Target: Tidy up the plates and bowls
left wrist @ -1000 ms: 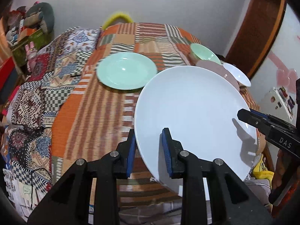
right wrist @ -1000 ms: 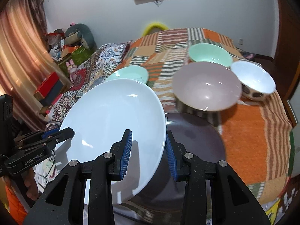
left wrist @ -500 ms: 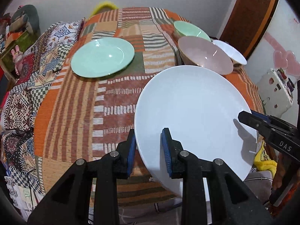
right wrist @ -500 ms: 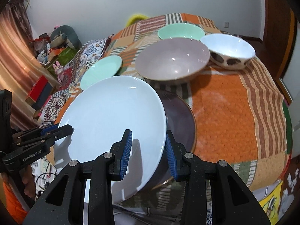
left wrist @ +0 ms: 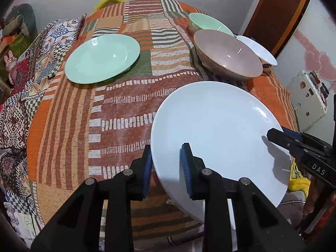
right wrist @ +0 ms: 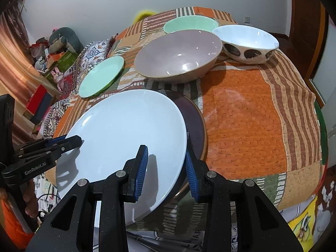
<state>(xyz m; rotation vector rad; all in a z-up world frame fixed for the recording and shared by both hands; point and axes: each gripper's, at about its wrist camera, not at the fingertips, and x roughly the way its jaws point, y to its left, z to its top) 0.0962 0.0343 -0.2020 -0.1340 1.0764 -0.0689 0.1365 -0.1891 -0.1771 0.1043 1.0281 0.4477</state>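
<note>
Both claws, left claw and right claw, gripped opposite rims of the white plate, held tilted above the dark plate on the bed; stacking step; next, level lowering.

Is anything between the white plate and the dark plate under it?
Nothing visible: the white plate, gripped at opposite rims by both grippers, hangs tilted over the dark plate, with no object seen between them.

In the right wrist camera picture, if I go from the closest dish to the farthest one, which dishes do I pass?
White plate held in the right gripper → dark plate under it → big pinkish-grey bowl → green bowl at the far end.
</note>
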